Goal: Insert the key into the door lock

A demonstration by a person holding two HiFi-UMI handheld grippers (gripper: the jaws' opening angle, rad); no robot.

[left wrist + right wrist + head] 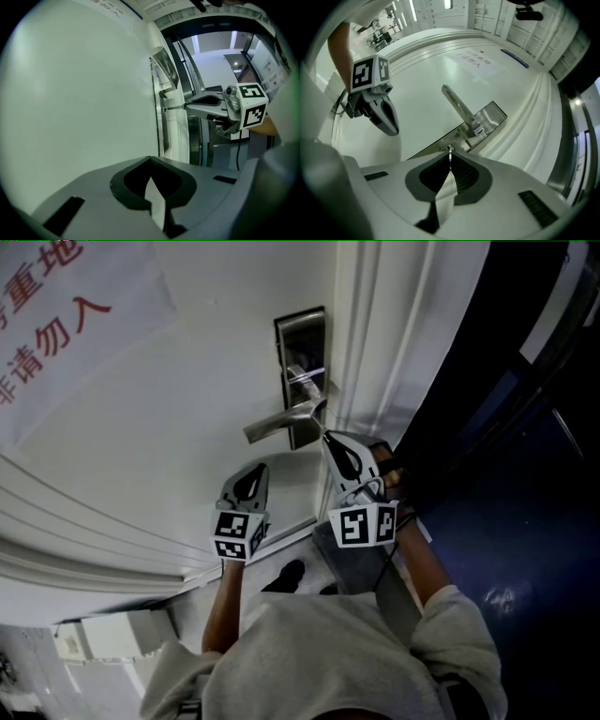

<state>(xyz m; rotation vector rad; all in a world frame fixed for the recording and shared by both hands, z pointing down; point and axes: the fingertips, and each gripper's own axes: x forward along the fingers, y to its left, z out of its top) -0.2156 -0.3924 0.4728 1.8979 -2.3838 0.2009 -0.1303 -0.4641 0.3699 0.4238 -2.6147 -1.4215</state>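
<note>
Right gripper (450,158) is recorded clamped on the key (449,154), whose tip is set at the keyhole (449,148) of the steel lock plate (490,117) near the lever handle (458,107); left gripper (150,160), jaws closed on nothing, is held just beside the door (84,93).

right gripper (450,158) is seen with jaws closed on a thin metal key (450,153). the key's tip is placed at the round keyhole (449,147) in the steel lock plate (490,117); how deep it sits cannot be told. a lever handle (459,105) is seen above the keyhole on a white door (417,108). a paper sign (478,60) is stuck further up. left gripper (393,130), jaws together, with its marker cube (370,71), is held off to the left, apart from the lock.
</note>
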